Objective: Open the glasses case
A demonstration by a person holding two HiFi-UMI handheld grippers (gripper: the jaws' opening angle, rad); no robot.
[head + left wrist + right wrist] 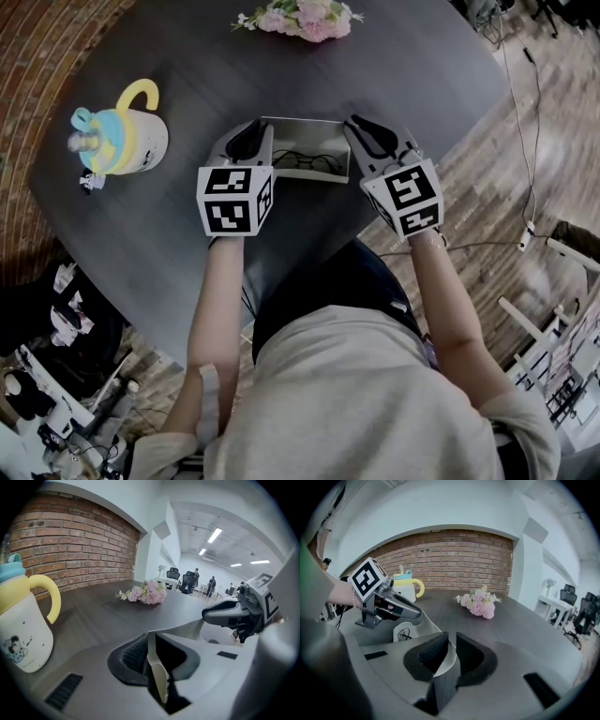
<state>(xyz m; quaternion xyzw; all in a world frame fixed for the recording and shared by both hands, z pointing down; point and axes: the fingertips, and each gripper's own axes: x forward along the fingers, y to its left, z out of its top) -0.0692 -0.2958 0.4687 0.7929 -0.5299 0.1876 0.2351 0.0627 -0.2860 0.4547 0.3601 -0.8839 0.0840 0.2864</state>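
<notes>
Brick wall [47, 47]: red brick along the upper left of the head view, running behind the table.
Cup [127, 131]: a white child's cup with a blue lid and a yellow handle, standing upright at the left of the table, well apart from the case.
Table [169, 234]: a dark wood-grain top with a rounded edge, filling the middle of the head view.
Left gripper [246, 141]: its jaws stand narrow, clamped on the thin pale left end wall of the case, which shows edge-on between the pads in the left gripper view.
Glasses case [300, 122]: open, lying flat on the table at centre frame, between the two grippers, with its pale lining facing up.
Glasses [305, 161]: dark-framed, lying inside the case.
Flowers [302, 19]: a small pink bunch lying at the table's far edge, top centre.
Right gripper [367, 136]: its jaws are also narrow, pinching the case's right end wall.
Floor [534, 169]: wood planks at the right, with a thin cable [509, 66] trailing across them.
Room: white walls and ceiling with strip lights [214, 535] and office chairs [173, 573] far beyond the table.
</notes>
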